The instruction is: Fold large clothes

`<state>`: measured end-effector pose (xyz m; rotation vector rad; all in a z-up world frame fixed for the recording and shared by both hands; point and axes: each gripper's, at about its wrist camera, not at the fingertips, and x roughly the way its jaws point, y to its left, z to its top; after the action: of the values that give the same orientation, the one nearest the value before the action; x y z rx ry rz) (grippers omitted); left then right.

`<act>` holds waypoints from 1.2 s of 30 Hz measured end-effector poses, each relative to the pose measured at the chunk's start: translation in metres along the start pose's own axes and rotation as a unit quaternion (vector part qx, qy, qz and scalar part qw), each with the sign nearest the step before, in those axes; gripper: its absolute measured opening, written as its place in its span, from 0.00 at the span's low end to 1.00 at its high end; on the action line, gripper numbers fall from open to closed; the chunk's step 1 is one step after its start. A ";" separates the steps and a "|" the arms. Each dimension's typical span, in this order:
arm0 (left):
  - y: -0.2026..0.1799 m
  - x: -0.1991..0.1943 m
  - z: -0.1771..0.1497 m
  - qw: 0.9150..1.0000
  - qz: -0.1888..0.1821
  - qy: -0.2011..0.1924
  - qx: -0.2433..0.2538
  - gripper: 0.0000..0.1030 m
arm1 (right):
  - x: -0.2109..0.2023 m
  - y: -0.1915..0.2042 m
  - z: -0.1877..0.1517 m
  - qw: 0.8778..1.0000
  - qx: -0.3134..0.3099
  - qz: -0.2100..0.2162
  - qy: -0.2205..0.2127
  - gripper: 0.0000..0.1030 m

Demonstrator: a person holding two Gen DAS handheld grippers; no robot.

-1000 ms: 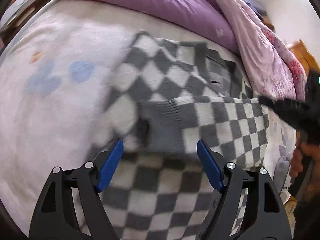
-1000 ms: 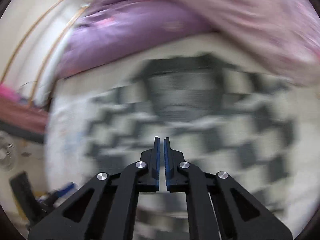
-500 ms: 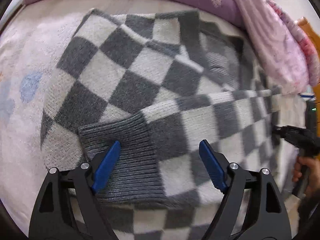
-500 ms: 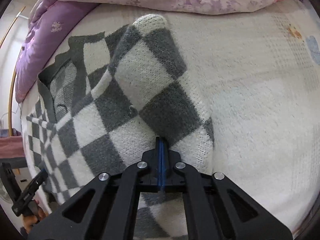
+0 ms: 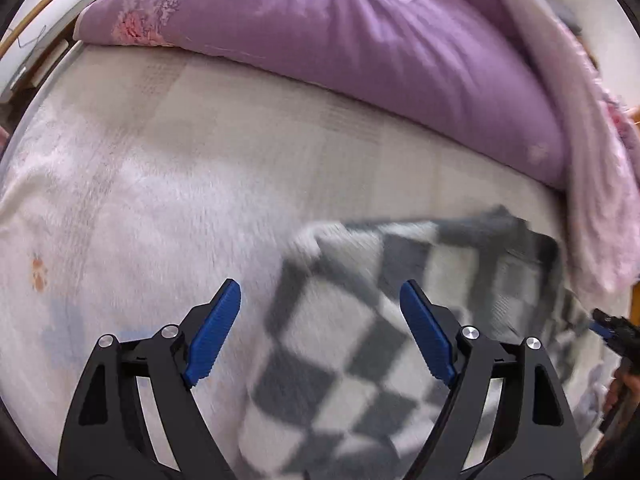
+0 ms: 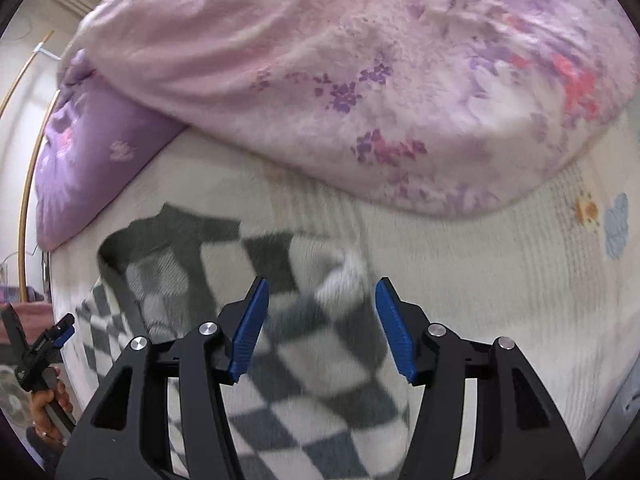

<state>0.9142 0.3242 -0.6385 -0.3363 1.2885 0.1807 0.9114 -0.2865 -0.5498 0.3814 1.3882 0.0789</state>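
Observation:
A grey and white checkered sweater [image 5: 360, 340] lies on the bed; it also shows in the right wrist view [image 6: 312, 360], blurred by motion in both. My left gripper [image 5: 320, 336] is open and empty, hovering over the sweater's left edge. My right gripper [image 6: 322, 330] is open and empty above the sweater's right shoulder, its blue pads [image 6: 248, 328] apart. The sweater's dark collar [image 6: 168, 232] points toward the pillows. The right gripper shows at the far right of the left wrist view [image 5: 616, 332], and the left gripper at the far left of the right wrist view [image 6: 40, 348].
The sweater rests on a white fleece bed cover [image 5: 140, 200]. A purple pillow [image 5: 360, 40] and a pink floral duvet [image 6: 360, 80] lie along the far side. A wooden bed frame [image 5: 634, 300] shows at the right edge.
My right gripper has opened and let go of the sweater's sleeve. Both grippers have pulled back and lifted, so the sweater now sits lower and smaller in both views.

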 end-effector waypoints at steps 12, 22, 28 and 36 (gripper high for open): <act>-0.020 0.037 0.001 0.997 0.031 0.024 0.071 0.19 | 0.054 -0.003 0.005 0.998 0.001 0.010 0.058 0.21; -0.023 -0.095 -0.052 0.988 -0.018 -0.092 0.120 0.16 | -0.055 0.020 -0.051 0.994 -0.078 0.053 -0.061 0.16; -0.010 -0.174 -0.124 0.983 -0.048 -0.123 0.126 0.16 | -0.142 0.004 -0.121 0.986 -0.095 0.091 -0.107 0.16; 0.040 -0.234 -0.258 0.988 -0.076 -0.099 0.096 0.17 | -0.201 -0.015 -0.250 0.985 -0.119 0.104 -0.071 0.16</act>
<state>0.6031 0.2863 -0.4809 -0.2447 1.0690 -0.0393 0.6290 -0.3015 -0.3977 0.3239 1.1799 0.3795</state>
